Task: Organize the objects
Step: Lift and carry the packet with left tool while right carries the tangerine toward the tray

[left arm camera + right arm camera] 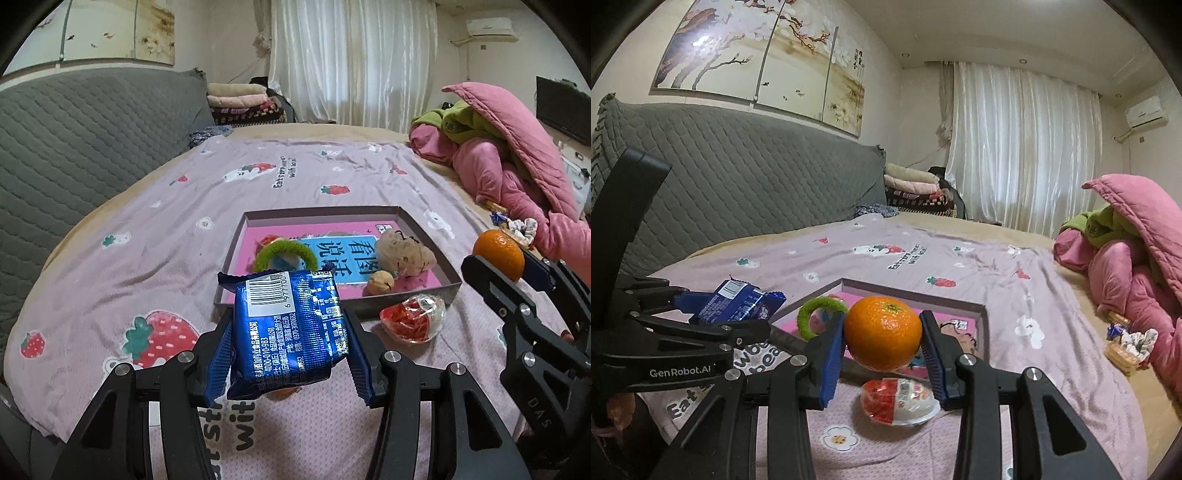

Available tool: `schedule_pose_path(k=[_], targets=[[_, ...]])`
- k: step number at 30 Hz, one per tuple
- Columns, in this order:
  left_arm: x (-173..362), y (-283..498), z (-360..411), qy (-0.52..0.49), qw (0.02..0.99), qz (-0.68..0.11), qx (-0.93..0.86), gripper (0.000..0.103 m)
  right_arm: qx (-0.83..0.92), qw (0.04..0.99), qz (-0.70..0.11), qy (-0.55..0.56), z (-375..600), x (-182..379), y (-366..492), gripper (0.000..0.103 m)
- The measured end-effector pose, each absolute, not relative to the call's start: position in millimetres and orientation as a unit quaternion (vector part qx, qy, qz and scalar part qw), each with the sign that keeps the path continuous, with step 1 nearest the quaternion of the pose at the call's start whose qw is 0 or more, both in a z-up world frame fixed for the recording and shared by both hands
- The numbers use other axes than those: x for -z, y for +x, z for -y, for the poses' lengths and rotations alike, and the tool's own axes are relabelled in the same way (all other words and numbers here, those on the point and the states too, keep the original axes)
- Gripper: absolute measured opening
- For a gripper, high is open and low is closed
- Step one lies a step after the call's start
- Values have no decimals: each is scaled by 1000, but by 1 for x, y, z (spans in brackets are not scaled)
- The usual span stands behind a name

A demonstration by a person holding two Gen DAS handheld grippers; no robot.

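— Left gripper?
— Clamped on the blue snack packet, lower centre of frame, raised over the bedsheet — just short of the grey tray.
— Right gripper?
— Gripping the orange at mid-frame, above the red-and-clear capsule.

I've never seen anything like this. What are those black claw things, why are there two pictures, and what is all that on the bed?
No robot here: a person holds a two-finger gripper in each hand, each carrying a wide-angle camera, so each picture looks along one tool's fingers. The left gripper is clamped on a blue snack packet; the right gripper is clamped on an orange. Below them, on the strawberry-print bedsheet, sits a shallow box holding a green ring, a walnut and a beige bundle. A clear wrapped red sweet lies just outside the box.
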State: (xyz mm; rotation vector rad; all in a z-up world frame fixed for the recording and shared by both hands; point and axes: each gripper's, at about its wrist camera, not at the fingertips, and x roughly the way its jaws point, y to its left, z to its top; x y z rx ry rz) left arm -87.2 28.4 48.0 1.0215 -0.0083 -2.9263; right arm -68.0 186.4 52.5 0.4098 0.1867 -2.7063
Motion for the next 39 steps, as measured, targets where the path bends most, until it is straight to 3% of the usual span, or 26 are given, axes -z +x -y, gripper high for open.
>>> schedule_pose_path(k=[16, 39], targets=[[-64, -100, -44, 311, -5, 6, 950, 56, 973, 177, -46, 142, -211, -61, -79, 40], [-47, -132, -59, 318, -35, -5, 947, 56, 969, 161, -35, 187, -222, -48, -107, 40]])
